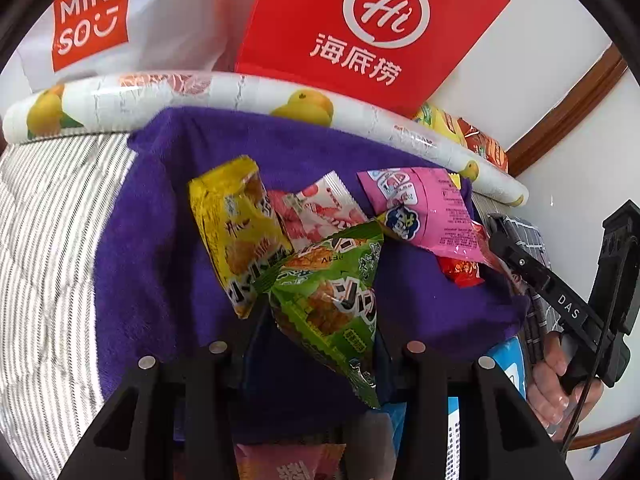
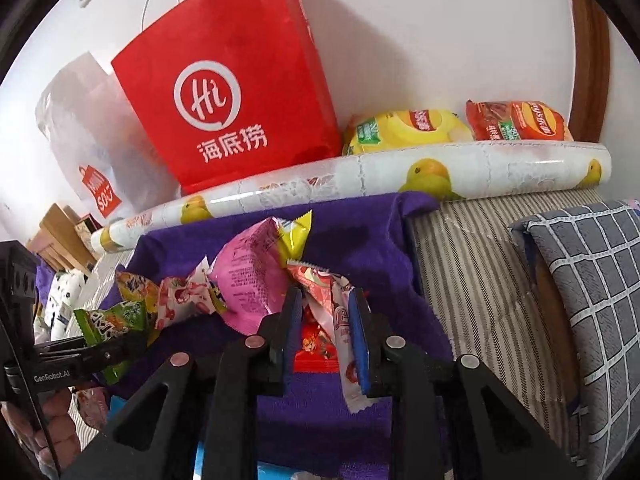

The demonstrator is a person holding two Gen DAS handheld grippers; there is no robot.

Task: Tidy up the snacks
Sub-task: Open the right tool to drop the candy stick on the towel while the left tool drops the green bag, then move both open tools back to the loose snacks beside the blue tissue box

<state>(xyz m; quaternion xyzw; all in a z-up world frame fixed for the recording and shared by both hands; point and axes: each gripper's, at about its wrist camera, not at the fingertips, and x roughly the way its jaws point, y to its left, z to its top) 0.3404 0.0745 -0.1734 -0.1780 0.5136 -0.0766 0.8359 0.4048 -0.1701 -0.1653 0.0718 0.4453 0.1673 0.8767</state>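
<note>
Snack packets lie on a purple towel [image 1: 160,248]. My left gripper [image 1: 316,320] is shut on a green snack packet [image 1: 332,292] and holds it over the towel. Beside it lie a yellow packet [image 1: 240,232], a pink-and-white packet [image 1: 316,212] and a pink packet [image 1: 432,208]. My right gripper [image 2: 324,320] has its blue pads around a pale pink-and-red packet [image 2: 340,320], with a red packet [image 2: 316,344] under it. The pink packet [image 2: 252,276] lies just left of it. The left gripper with the green packet [image 2: 112,320] shows at the left of the right wrist view.
A red paper bag [image 2: 232,80] and a white Miniso bag [image 1: 120,12] stand behind a fruit-printed roll [image 2: 480,176]. Yellow [image 2: 404,130] and orange [image 2: 520,120] chip bags lie by the wall. A grey checked pillow [image 2: 592,292] lies on the striped sheet at the right.
</note>
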